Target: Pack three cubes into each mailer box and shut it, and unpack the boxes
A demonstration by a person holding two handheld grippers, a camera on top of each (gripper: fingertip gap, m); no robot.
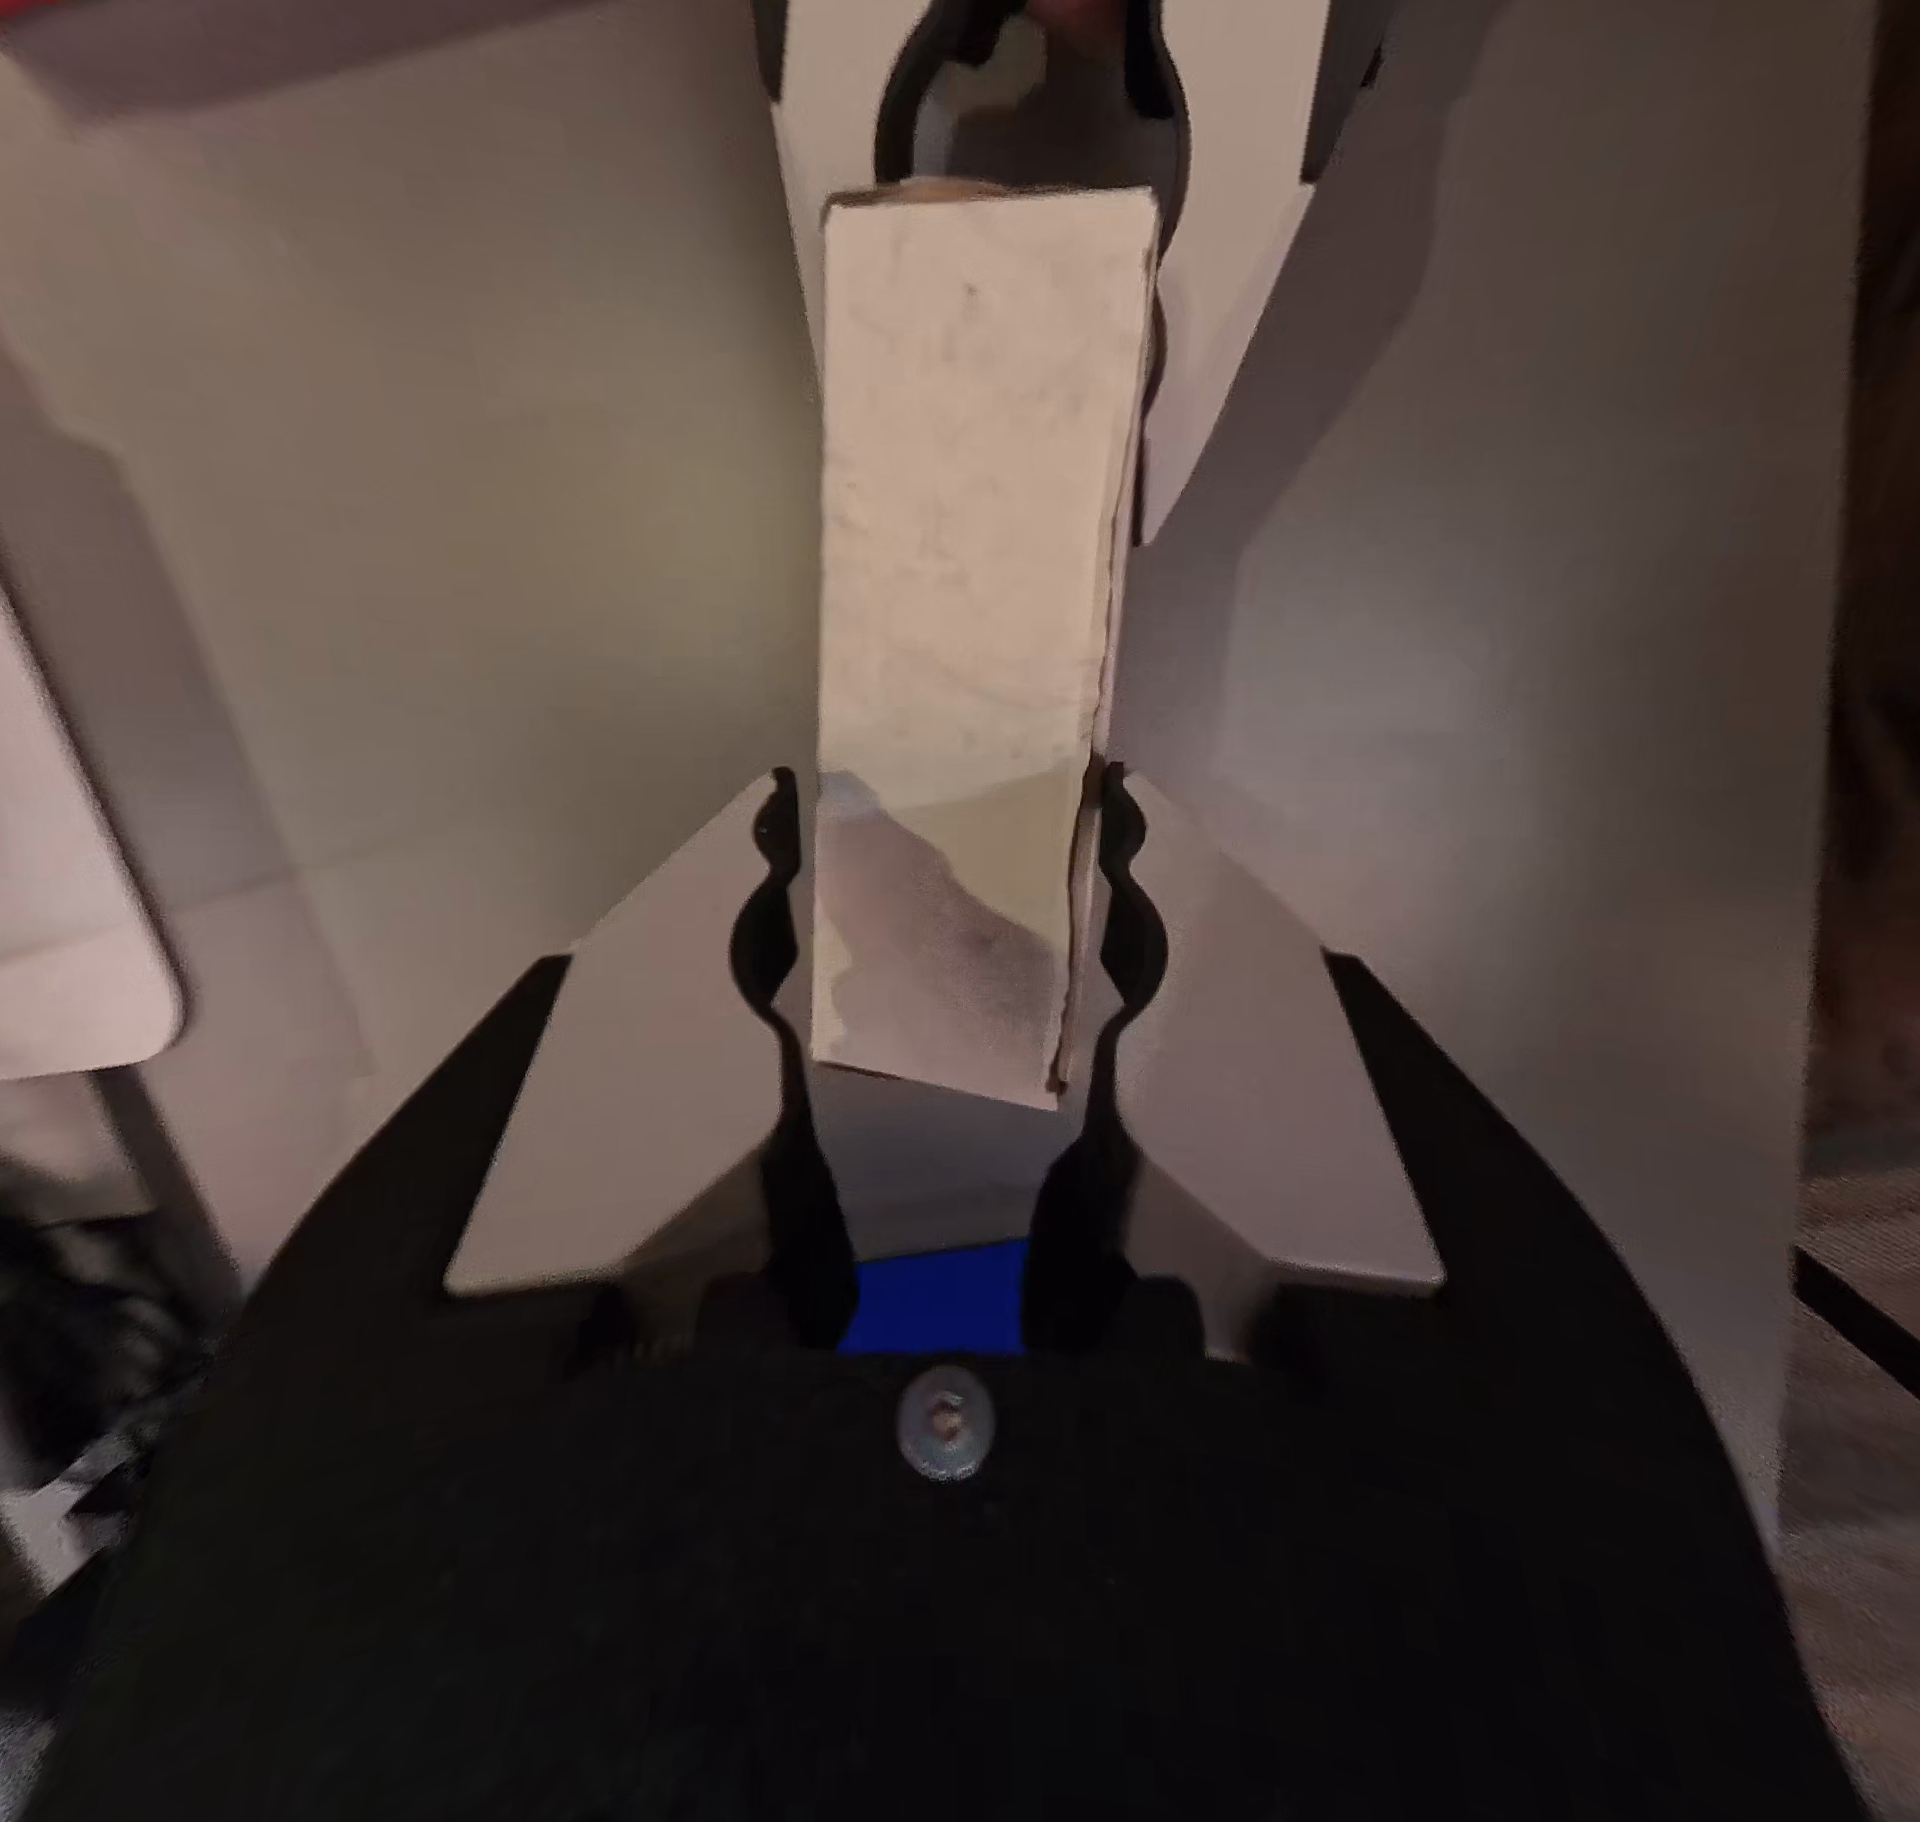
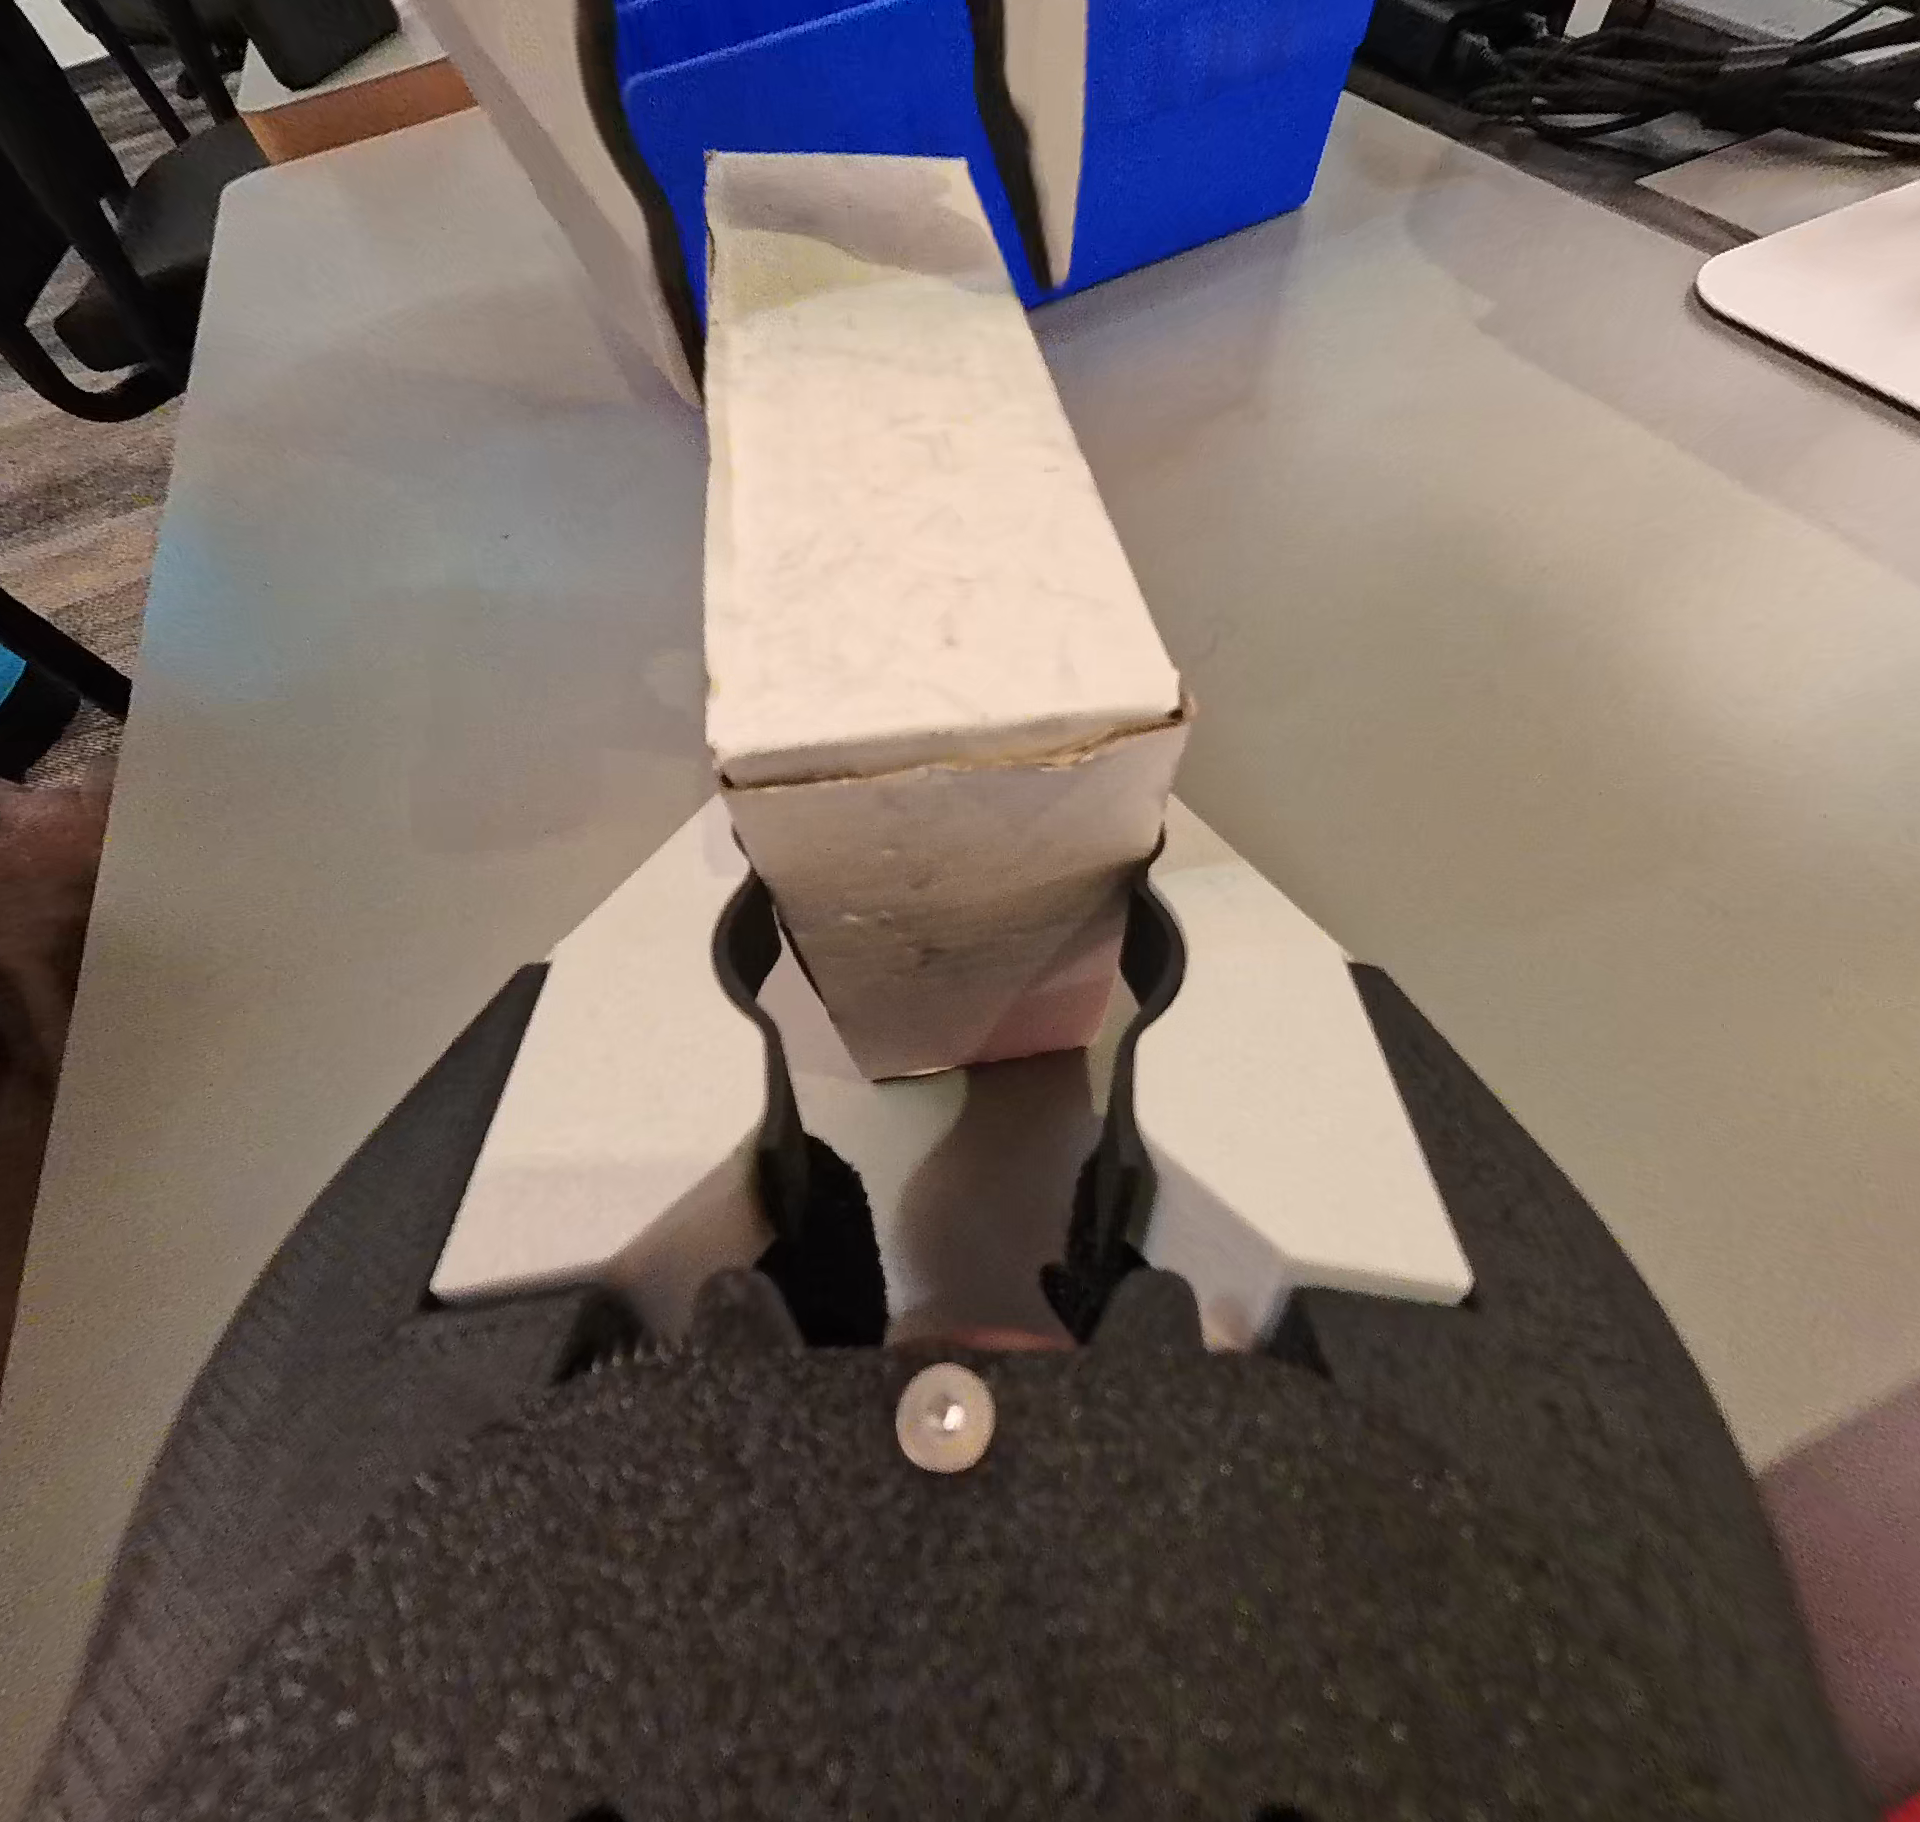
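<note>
Both the left gripper [image 1: 948, 899] and right gripper [image 2: 951, 925] clamp opposite ends of the closed white box [image 2: 914, 546] above the tabletop [image 2: 1455, 629], a blue bin [image 2: 1195, 110] at 12 o'clock.

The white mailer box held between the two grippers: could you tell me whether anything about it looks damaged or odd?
Yes. The mailer box is scuffed and creased, with grey smudges near the left gripper. At the end in the right gripper, the flap seam is frayed and gapes slightly, exposing brown cardboard.

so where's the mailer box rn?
The mailer box is above the grey table, gripped at opposite ends by right tongs and left tongs, before the blue bin.
</note>
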